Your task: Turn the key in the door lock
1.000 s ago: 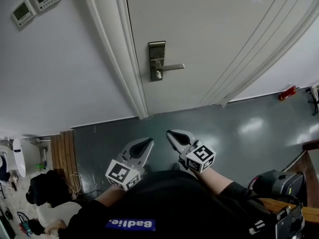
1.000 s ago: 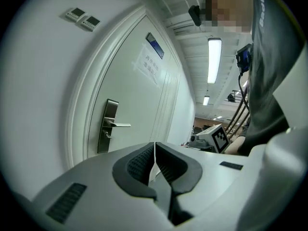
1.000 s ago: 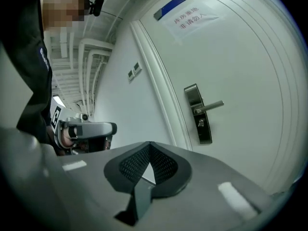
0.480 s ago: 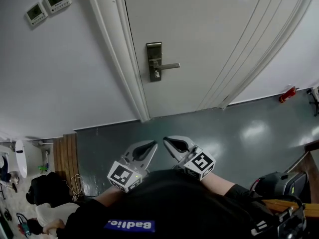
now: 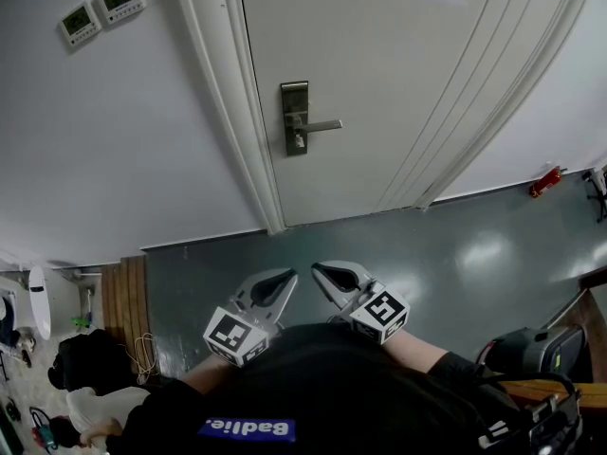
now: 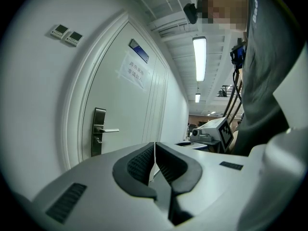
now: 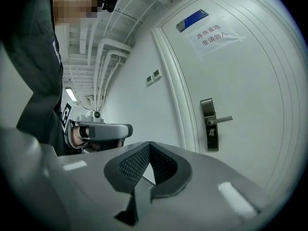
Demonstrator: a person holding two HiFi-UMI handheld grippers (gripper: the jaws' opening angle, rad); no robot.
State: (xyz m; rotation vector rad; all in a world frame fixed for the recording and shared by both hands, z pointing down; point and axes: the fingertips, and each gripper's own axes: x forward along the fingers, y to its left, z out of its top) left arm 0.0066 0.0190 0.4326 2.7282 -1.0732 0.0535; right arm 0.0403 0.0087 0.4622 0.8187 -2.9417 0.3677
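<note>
The left gripper point(image 5: 284, 277) and right gripper point(image 5: 320, 270) are held closed on nothing. The small metal key point(image 5: 300, 143) is seen in the brushed-steel door lock point(image 5: 296, 102), well ahead of both; whether it is turned cannot be told.

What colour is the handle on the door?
Shiny silver-grey metal. The door handle shows best in the head view.

Brushed metal lock plate point(image 5: 296, 119) on a smooth matt white door point(image 5: 379, 83); glossy grey-green floor point(image 5: 455, 245).
</note>
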